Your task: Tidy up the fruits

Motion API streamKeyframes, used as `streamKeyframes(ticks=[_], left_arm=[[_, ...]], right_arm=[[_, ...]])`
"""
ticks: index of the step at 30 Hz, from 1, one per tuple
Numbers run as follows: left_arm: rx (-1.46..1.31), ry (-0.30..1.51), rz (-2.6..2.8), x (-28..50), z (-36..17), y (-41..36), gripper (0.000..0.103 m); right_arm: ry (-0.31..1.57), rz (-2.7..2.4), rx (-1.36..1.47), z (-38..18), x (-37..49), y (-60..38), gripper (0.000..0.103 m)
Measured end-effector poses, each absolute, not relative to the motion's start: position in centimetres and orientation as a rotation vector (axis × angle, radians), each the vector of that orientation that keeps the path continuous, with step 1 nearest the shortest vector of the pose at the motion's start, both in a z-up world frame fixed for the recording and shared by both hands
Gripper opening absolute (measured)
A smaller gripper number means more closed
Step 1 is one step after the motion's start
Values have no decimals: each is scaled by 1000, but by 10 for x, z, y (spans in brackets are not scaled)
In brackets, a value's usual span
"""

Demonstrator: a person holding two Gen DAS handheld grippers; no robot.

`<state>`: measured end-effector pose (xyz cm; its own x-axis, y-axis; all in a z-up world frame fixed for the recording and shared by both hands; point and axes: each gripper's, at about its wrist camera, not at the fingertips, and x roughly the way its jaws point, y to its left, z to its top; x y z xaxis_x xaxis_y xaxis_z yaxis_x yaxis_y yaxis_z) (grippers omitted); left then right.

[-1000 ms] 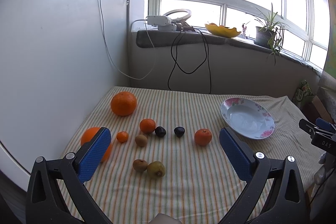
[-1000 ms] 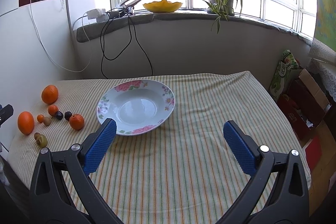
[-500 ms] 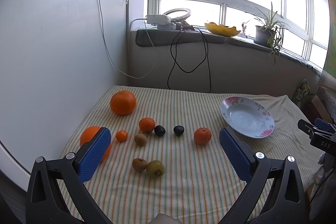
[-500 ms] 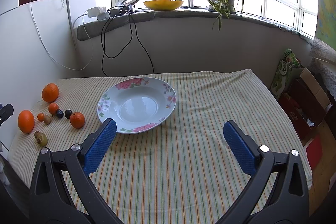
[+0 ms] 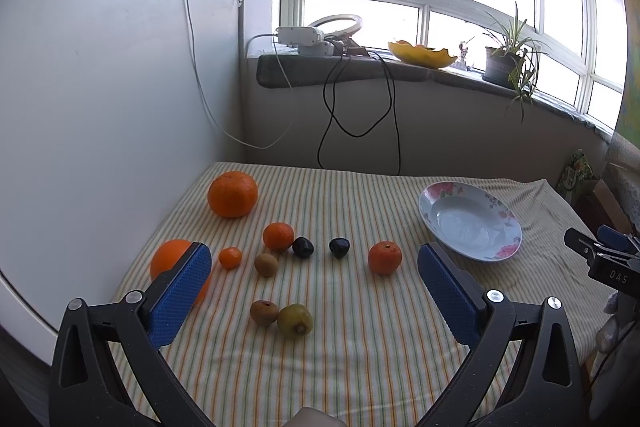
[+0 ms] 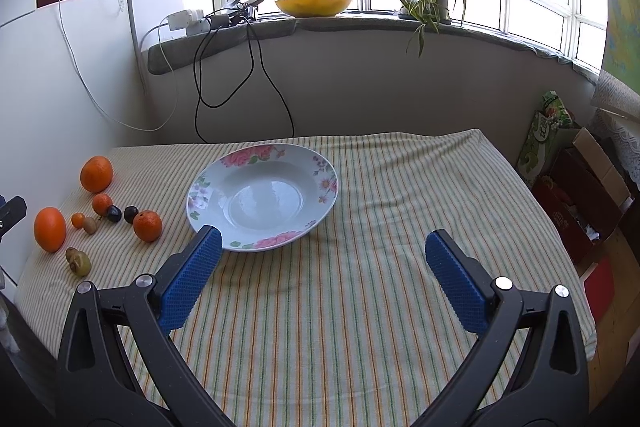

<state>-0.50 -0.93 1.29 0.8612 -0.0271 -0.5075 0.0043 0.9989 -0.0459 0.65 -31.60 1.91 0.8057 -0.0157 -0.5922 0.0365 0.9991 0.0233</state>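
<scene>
Both our black blue-padded grippers, left (image 5: 314,277) and right (image 6: 322,259), hang released beside the empty floral white ceramic plate (image 6: 324,183), round orange and brown fruits (image 5: 232,194) scattered left of it.

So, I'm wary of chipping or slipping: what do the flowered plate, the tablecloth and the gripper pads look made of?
Flowered plate: probably glazed ceramic, glossy, with soft window reflections in its well. Tablecloth: woven fabric, matte, striped, with soft wrinkles. Pads: blue, finely dimpled, likely rubber or soft plastic, though the pictures cannot confirm this.

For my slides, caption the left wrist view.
Open left tool hovers over scattered fruit on striped cloth, empty plate to the right.
</scene>
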Motion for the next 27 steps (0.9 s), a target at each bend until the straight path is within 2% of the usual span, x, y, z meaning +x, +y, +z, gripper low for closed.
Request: streamKeyframes(ticks=[27], left_arm=[[-58, 551, -8, -7, 4, -1, 102]], right_arm=[[654, 4, 28, 13, 9, -308, 103]])
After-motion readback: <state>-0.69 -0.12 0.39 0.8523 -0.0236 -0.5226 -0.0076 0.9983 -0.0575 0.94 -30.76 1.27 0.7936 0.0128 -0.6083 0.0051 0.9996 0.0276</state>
